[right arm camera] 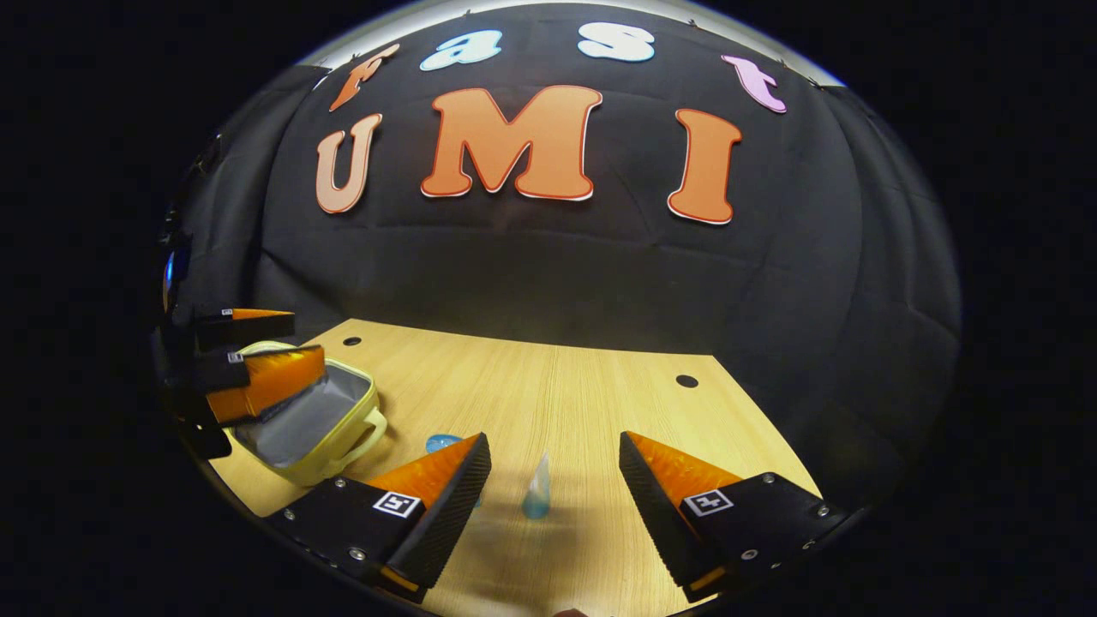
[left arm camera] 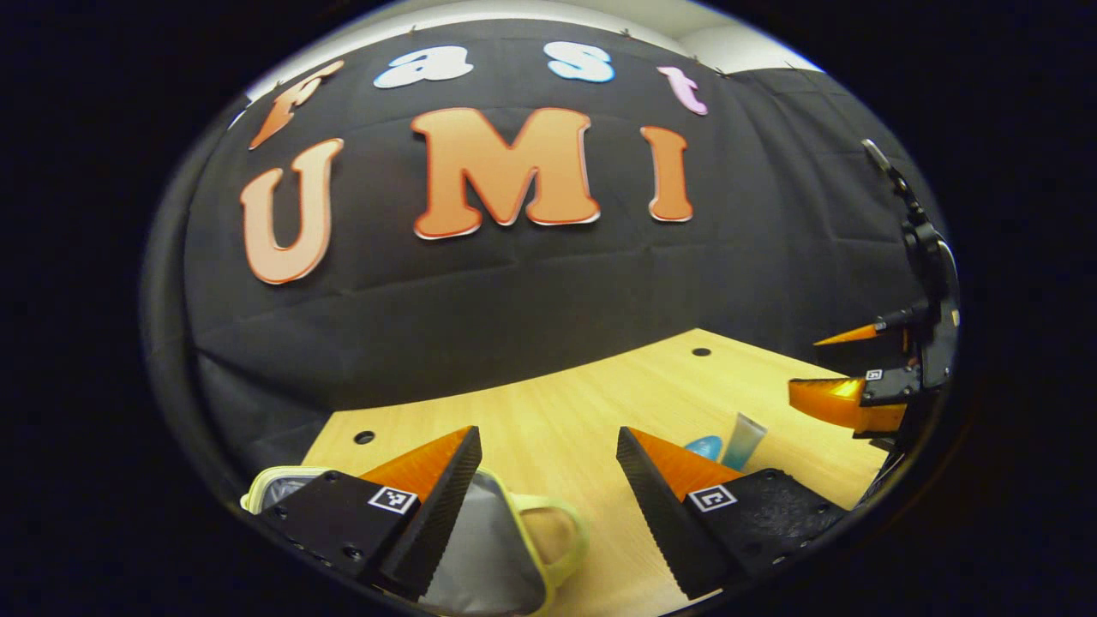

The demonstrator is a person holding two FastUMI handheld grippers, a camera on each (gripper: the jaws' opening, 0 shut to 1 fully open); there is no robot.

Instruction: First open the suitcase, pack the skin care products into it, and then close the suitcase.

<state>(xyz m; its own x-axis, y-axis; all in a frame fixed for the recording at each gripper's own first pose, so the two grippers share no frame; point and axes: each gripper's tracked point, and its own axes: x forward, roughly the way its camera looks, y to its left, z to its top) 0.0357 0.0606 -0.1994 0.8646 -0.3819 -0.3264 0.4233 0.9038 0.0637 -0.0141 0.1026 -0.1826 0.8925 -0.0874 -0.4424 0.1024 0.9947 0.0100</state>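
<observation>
1. Suitcase (right arm camera: 308, 420) open on tabletop (right arm camera: 583, 403), 9 o'clock (lid already up).
2. Tube (right arm camera: 537, 490) and blue jar (right arm camera: 442, 443) unpacked, 6 o'clock.
3. Left claw (left arm camera: 548, 480), right claw (right arm camera: 555, 488) both apart, empty; closing left.

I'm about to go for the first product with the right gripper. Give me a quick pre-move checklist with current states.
1. Suitcase open, lining exposed: ok.
2. Right gripper open, nothing between its fingers: ok.
3. Tube upright on the table, in line with the gap between the fingers: ok.
4. Blue round item partly hidden behind a finger; what it is: cannot tell.
5. Left gripper open, over the suitcase: ok.
6. Products already packed: cannot tell.
</observation>
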